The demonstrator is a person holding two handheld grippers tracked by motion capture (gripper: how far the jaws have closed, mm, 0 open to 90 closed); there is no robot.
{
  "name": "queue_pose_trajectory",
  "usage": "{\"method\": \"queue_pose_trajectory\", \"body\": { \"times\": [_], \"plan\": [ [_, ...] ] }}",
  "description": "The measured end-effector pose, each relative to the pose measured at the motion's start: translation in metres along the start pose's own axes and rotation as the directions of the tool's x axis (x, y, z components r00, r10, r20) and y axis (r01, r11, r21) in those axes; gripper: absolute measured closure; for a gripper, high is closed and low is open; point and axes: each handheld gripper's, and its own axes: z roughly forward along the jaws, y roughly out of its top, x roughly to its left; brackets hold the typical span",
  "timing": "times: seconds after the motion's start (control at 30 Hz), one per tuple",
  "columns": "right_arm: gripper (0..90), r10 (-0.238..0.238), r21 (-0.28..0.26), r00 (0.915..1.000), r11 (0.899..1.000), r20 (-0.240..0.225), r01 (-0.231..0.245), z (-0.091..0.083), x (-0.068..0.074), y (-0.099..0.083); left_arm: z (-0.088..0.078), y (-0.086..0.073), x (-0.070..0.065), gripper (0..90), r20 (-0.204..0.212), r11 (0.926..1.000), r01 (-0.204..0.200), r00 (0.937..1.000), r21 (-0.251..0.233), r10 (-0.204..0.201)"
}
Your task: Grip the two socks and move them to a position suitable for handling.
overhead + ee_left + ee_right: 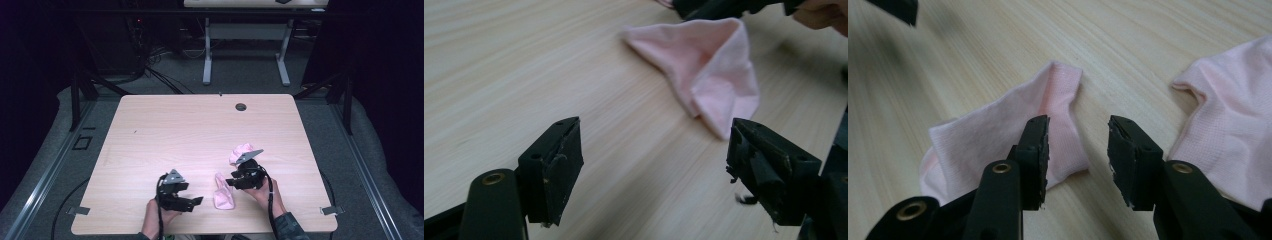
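Two pale pink socks lie on the wooden table. One folded sock is near the front edge, and the other sock is bunched just behind my right gripper. My left gripper points right toward the folded sock, open and a short way from it, with bare wood between its jaws. My right gripper hovers over the folded sock's end, open, with nothing pinched. The second sock lies to its right.
A round cable hole sits near the table's far edge. Bare wood spreads across the left and far half. Another table's legs and cables stand on the dark floor beyond. A hand holds the right gripper.
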Motion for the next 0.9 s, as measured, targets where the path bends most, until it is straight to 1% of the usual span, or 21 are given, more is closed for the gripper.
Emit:
{"method": "queue_pose_trajectory", "body": {
  "times": [0.03, 0.07, 0.1, 0.13, 0.17, 0.2, 0.23, 0.27, 0.33, 0.37, 0.4, 0.43, 0.5, 0.6, 0.67, 0.7, 0.77, 0.8, 0.83, 0.87, 0.9],
  "plan": [
    [60.2, 0.002, -0.003, 1.0, 1.0, -0.004, -0.002, 0.001, 0.0, 0.0, 0.007, 0.003, -0.004, 24.9, 0.016, 0.9998, -0.011, 0.9998, 0.016, 0.011],
    [60.4, -0.003, 0.0, 1.0, 1.0, -0.005, 0.003, 0.002, -0.001, 0.001, 0.012, 0.006, -0.007, 26.1, 0.022, 0.9995, -0.021, 0.9995, 0.024, 0.02],
    [61.6, -0.002, 0.0, 1.0, 1.0, 0.002, 0.002, 0.003, 0.0, 0.0, 0.017, 0.009, -0.009, 28.4, 0.037, 0.9996, -0.018, 0.9992, 0.02, 0.018],
    [61.6, -0.002, 0.0, 1.0, 1.0, 0.002, 0.002, 0.003, 0.0, 0.0, 0.021, 0.011, -0.009, 28.4, 0.053, 0.9994, -0.02, 0.9984, 0.027, 0.019],
    [63.0, 0.009, -0.007, 0.9999, 1.0, -0.009, -0.009, 0.006, 0.001, -0.002, 0.027, 0.014, -0.011, 30.0, 0.062, 0.9989, -0.023, 0.9979, 0.04, 0.021],
    [63.0, 0.009, -0.007, 0.9999, 1.0, -0.009, -0.009, 0.006, 0.001, -0.002, 0.027, 0.014, -0.011, 31.6, 0.062, 0.9989, -0.023, 0.9979, 0.04, 0.021],
    [63.5, 0.003, 0.001, 1.0, 1.0, -0.001, -0.003, 0.007, 0.001, -0.003, 0.029, 0.015, -0.012, 31.6, 0.068, 0.9987, -0.023, 0.9975, 0.046, 0.02],
    [64.1, 0.005, 0.008, 1.0, 1.0, -0.004, -0.005, 0.009, 0.002, -0.004, 0.032, 0.016, -0.013, 33.0, 0.067, 0.9983, -0.027, 0.9975, 0.053, 0.023],
    [66.3, -0.014, 0.026, 0.9998, 1.0, 0.013, 0.014, 0.01, 0.004, -0.005, 0.036, 0.018, -0.016, 36.1, 0.076, 0.997, -0.038, 0.9966, 0.067, 0.033],
    [69.2, -0.008, 0.013, 0.9999, 1.0, 0.007, 0.008, 0.011, 0.004, -0.007, 0.038, 0.018, -0.018, 40.9, 0.066, 0.9965, -0.045, 0.997, 0.071, 0.04],
    [69.2, -0.008, 0.013, 0.9999, 1.0, 0.007, 0.008, 0.011, 0.004, -0.007, 0.039, 0.018, -0.019, 40.9, 0.068, 0.9965, -0.045, 0.9969, 0.071, 0.04],
    [70.8, -0.009, 0.013, 0.9999, 1.0, 0.01, 0.009, 0.01, 0.004, -0.007, 0.041, 0.018, -0.019, 43.7, 0.072, 0.9958, -0.048, 0.9965, 0.078, 0.042],
    [74.7, -0.013, 0.013, 0.9999, 1.0, 0.009, 0.013, 0.01, 0.006, -0.008, 0.043, 0.018, -0.021, 50.6, 0.068, 0.9947, -0.05, 0.9967, 0.089, 0.044],
    [80.5, -0.028, 0.01, 0.9995, 1.0, 0.013, 0.028, 0.01, 0.009, -0.01, 0.044, 0.018, -0.021, 64.2, 0.065, 0.9935, -0.055, 0.9967, 0.099, 0.049],
    [82.6, -0.023, 0.004, 0.9996, 1.0, 0.016, 0.023, 0.011, 0.01, -0.011, 0.044, 0.018, -0.02, 73.3, 0.057, 0.9942, -0.046, 0.9975, 0.098, 0.04],
    [83.2, -0.021, 0.005, 0.9997, 1.0, 0.013, 0.021, 0.01, 0.01, -0.011, 0.044, 0.018, -0.02, 79.9, 0.063, 0.9943, -0.045, 0.9972, 0.097, 0.039],
    [84.0, -0.001, -0.014, 1.0, 1.0, 0.008, 0.001, 0.011, 0.009, -0.013, 0.043, 0.018, -0.019, 88.2, 0.059, 0.9952, -0.045, 0.9975, 0.087, 0.04],
    [84.0, -0.001, -0.014, 1.0, 1.0, 0.008, 0.001, 0.011, 0.009, -0.013, 0.043, 0.018, -0.018, 88.2, 0.076, 0.995, -0.043, 0.9965, 0.09, 0.036],
    [84.1, 0.003, -0.014, 1.0, 1.0, 0.005, -0.003, 0.01, 0.009, -0.013, 0.042, 0.018, -0.018, 88.6, 0.076, 0.9955, -0.043, 0.9964, 0.084, 0.037],
    [84.1, 0.002, -0.018, 0.9999, 1.0, 0.016, -0.001, 0.009, 0.009, -0.014, 0.041, 0.018, -0.017, 89.0, 0.068, 0.9955, -0.047, 0.9968, 0.082, 0.041],
    [84.2, 0.009, -0.028, 0.9999, 1.0, 0.014, -0.009, 0.009, 0.008, -0.015, 0.04, 0.018, -0.017, 89.2, 0.07, 0.9958, -0.044, 0.9968, 0.08, 0.038]
  ]
}}
